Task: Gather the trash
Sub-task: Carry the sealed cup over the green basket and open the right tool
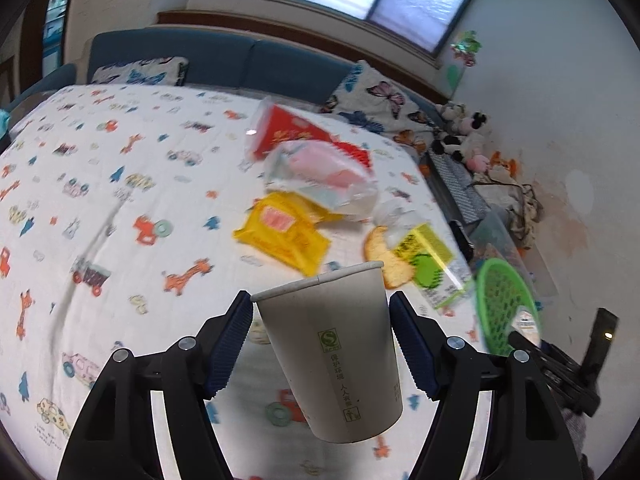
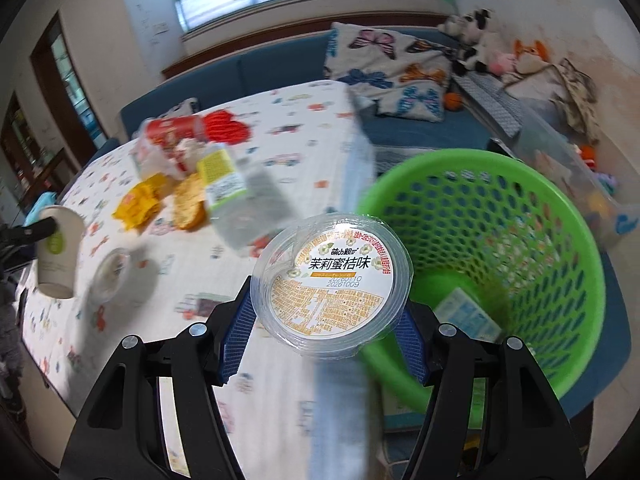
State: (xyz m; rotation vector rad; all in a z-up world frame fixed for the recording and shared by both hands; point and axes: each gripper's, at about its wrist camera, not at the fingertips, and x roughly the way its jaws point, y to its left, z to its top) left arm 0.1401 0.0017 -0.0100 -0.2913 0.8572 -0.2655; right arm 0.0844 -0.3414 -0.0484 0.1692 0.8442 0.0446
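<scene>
My left gripper (image 1: pixel 320 344) is shut on a white paper cup (image 1: pixel 332 356) and holds it tilted above the patterned tablecloth (image 1: pixel 100 184); the cup also shows in the right wrist view (image 2: pixel 56 252). My right gripper (image 2: pixel 328 332) is shut on a clear round plastic container with a printed label (image 2: pixel 332 284), held at the rim of the green mesh basket (image 2: pixel 500 248). A small carton (image 2: pixel 468 312) lies inside the basket. Wrappers lie on the table: a red one (image 1: pixel 292 132), a pink-and-clear one (image 1: pixel 324 172), a yellow one (image 1: pixel 284 232) and a bread bag (image 1: pixel 412 256).
A clear lid or cup (image 2: pixel 112 276) lies on the table by the paper cup. A blue sofa (image 1: pixel 240 60) with butterfly pillows (image 2: pixel 392 68) stands behind the table. Stuffed toys (image 2: pixel 476 44) and clutter sit along the right wall. The basket stands just off the table's right edge.
</scene>
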